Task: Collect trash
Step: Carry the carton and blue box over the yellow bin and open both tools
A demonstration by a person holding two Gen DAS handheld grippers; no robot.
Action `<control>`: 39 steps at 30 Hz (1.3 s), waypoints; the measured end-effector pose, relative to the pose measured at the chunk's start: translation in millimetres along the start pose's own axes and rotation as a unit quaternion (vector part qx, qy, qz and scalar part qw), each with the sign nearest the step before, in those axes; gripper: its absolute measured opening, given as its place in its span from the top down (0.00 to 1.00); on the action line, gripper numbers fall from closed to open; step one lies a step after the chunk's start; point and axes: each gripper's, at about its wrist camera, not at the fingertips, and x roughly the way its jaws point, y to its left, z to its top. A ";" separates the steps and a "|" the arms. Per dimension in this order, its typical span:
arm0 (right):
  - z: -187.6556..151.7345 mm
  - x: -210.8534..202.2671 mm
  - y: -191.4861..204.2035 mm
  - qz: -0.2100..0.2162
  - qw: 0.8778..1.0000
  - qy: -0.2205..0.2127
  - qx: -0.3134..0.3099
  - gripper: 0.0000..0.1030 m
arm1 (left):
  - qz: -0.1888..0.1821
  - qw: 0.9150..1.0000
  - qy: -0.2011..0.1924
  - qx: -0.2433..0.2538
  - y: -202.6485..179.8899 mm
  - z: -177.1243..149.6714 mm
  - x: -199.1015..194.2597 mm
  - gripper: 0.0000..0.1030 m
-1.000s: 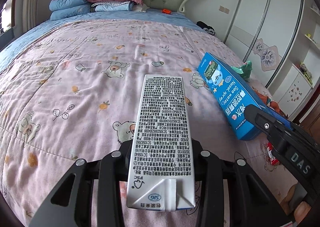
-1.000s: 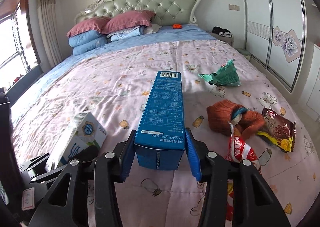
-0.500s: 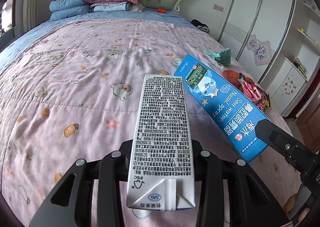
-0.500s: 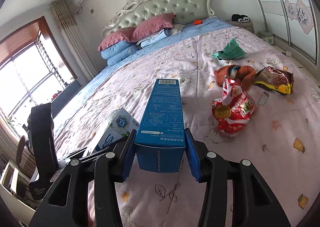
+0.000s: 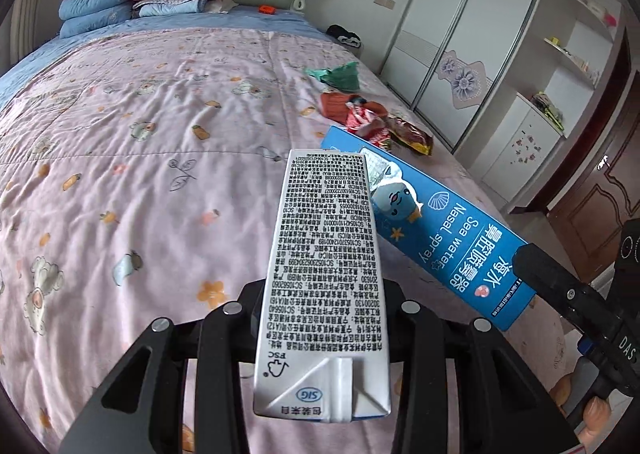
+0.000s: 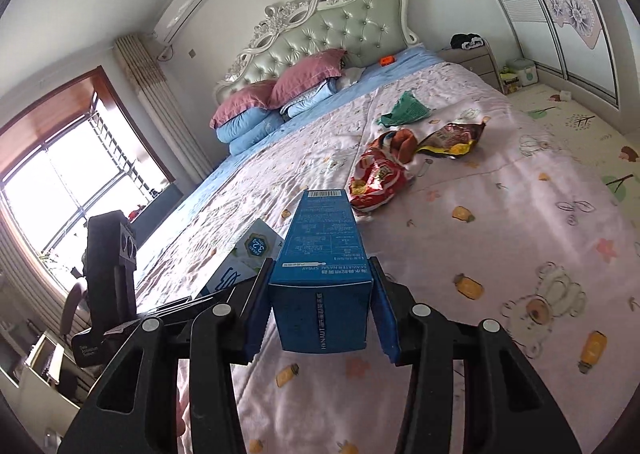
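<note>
The left hand-held gripper (image 5: 322, 318) is clamped on a white drink carton (image 5: 325, 274), held lengthwise between its pads. The carton's upper face is covered in dense black Chinese print; near the folded end sit the letters "FSC" and a blue oval "SIG" mark.

The right hand-held gripper (image 6: 320, 310) grips a blue nasal spray box (image 6: 320, 266) between its blue-padded fingers (image 6: 256, 310). In the right wrist view the box's end reads "HYNAUT" and its top reads "SEAWATER NASAL SPRAY", with a barcode at the far end. In the left wrist view the same box (image 5: 448, 242) shows "Sea water Nasal spray", large Chinese characters and a cartoon figure; it lies just beside the carton. The black body of that gripper bears "DAS".

Both items are held above the bed (image 5: 140, 173), whose pink quilt is printed with bears and carrots. Further up the quilt lie a red snack bag (image 6: 376, 177), a dark wrapper with yellow edges (image 6: 452, 137) and a green crumpled wrapper (image 6: 404, 109). The print on these is too small to read.
</note>
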 end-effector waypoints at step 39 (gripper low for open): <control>-52.3 -237.9 -242.0 -0.223 0.941 -0.163 0.196 0.57 | -0.164 0.949 0.172 0.208 -327.0 -16.6 162.8 0.64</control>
